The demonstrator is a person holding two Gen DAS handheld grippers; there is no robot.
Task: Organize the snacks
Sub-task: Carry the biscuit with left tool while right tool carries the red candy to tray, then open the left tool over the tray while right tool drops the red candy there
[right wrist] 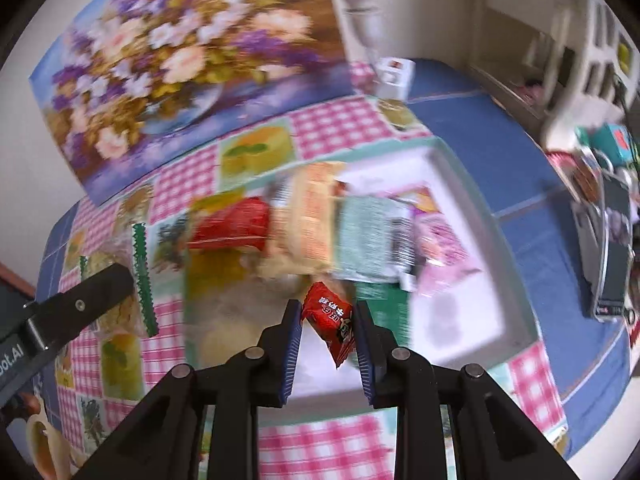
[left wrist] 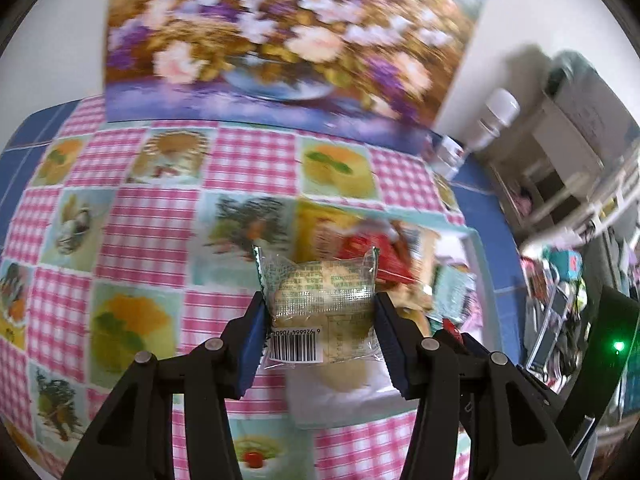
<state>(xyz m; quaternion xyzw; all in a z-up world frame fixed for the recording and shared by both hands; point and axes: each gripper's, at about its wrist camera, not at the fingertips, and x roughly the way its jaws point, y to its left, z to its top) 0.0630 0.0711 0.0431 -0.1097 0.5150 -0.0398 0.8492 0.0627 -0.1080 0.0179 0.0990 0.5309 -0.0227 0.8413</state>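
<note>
Pastry packet: clear wrapper (left wrist: 320, 300) with green serrated ends and a barcode, clamped crosswise between the blue pads of the left gripper (left wrist: 320, 312), held above the checked cloth at the tray's left edge.
Left gripper: jaws closed about halfway, both pads pressing the packet's sides; the packet's green ends (right wrist: 142, 276) also show at the left of the right wrist view, beside the black finger (right wrist: 80, 300).
Red sweet: small red wrapper (right wrist: 332, 324) with white lettering, tilted on end, pinched between the pads of the right gripper (right wrist: 328, 320) above the tray's near side.
Right gripper: jaws drawn narrow, shut on the sweet.
Tray: white, shallow, pale-green rim (right wrist: 480, 200), lying on the tablecloth; its left part crowded with a red packet (right wrist: 232, 224), an orange-striped packet (right wrist: 316, 216), a mint-green packet (right wrist: 372, 232) and a pink one (right wrist: 444, 240), all blurred; bare white floor at the tray's right and near corner.
Tablecloth: pink gingham with fruit and bird panels (left wrist: 140, 220), open and unoccupied to the left of the tray; blue table surface (right wrist: 540, 240) beyond its right edge.
Backdrop: flower painting (left wrist: 280, 40) propped against the wall at the table's far edge.
</note>
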